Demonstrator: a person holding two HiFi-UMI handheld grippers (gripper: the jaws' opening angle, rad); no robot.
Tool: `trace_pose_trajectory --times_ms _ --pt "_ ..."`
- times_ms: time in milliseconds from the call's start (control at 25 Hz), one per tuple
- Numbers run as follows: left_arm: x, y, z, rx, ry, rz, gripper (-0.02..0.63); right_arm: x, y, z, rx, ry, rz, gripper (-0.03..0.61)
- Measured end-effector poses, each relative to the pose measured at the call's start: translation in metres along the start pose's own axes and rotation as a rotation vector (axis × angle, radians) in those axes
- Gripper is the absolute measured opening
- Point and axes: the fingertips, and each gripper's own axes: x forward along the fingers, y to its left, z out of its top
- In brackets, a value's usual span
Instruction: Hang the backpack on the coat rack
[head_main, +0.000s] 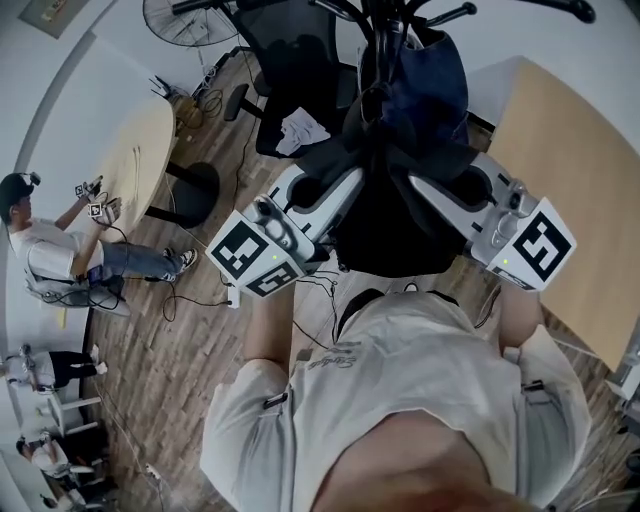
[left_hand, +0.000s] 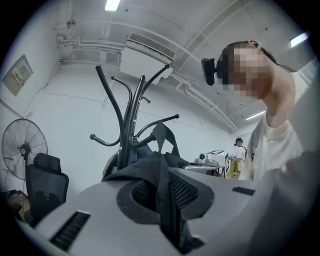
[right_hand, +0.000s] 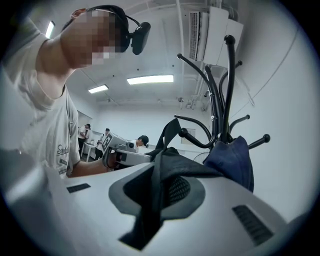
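I hold a dark navy and black backpack (head_main: 405, 140) up against the black coat rack (head_main: 400, 15), one gripper on each side. My left gripper (head_main: 345, 190) is shut on a black strap of the backpack (left_hand: 165, 200). My right gripper (right_hand: 159, 190) is shut on black backpack fabric too, and in the head view this right gripper (head_main: 425, 195) sits at the bag's right side. The bag's top loop (left_hand: 162, 134) stands beside a curved hook (left_hand: 162, 121) of the rack (left_hand: 131, 115). The navy body (right_hand: 232, 160) rests against the rack's pole (right_hand: 222, 100). The jaw tips are buried in fabric.
A black office chair (head_main: 290, 60) and a floor fan (head_main: 185, 20) stand behind the rack. Wooden tables lie at the left (head_main: 135, 160) and right (head_main: 570, 180). A seated person (head_main: 50, 250) works at the left table, and cables run across the floor.
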Motion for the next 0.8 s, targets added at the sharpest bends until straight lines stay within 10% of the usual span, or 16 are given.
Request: trace_pose_trajectory --times_ms 800 --pt "0.028 0.048 -0.023 -0.044 0.053 -0.096 0.048 0.010 -0.042 -0.037 0.072 0.095 -0.248 0.035"
